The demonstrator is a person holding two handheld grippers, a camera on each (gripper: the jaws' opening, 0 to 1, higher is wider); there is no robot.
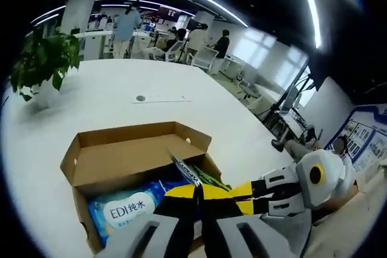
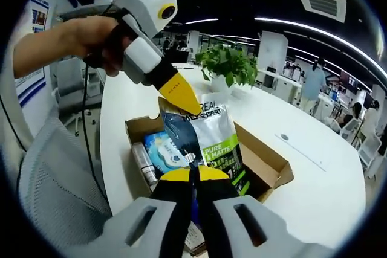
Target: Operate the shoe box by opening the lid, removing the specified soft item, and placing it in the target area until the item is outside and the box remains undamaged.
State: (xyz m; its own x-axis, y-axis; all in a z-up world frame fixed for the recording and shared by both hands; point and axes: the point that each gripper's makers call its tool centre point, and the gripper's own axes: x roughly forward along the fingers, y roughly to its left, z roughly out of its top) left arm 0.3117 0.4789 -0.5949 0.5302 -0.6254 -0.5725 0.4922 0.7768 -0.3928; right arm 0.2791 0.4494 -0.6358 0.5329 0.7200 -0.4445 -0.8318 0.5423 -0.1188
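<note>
While both grippers hold the silver pouch by opposite ends, it hangs upright over the open shoe box.

Seen from the right gripper view, the pouch (image 2: 208,140), printed "PURE & MATTE", stands with its long axis vertical above the cardboard shoe box (image 2: 269,164). The left gripper (image 2: 184,104), held in a person's hand (image 2: 91,43), pinches the top edge with its fingers closed on it. The right gripper (image 2: 193,176) has its fingers closed on the pouch's lower edge. Still in the box lie a blue wipes pack (image 2: 163,149) and a silver can (image 2: 144,164). From the left gripper view, its closed fingers point down into the box on the white bench (image 1: 109,89). Lifting clear likely means raising both ends together.
</note>
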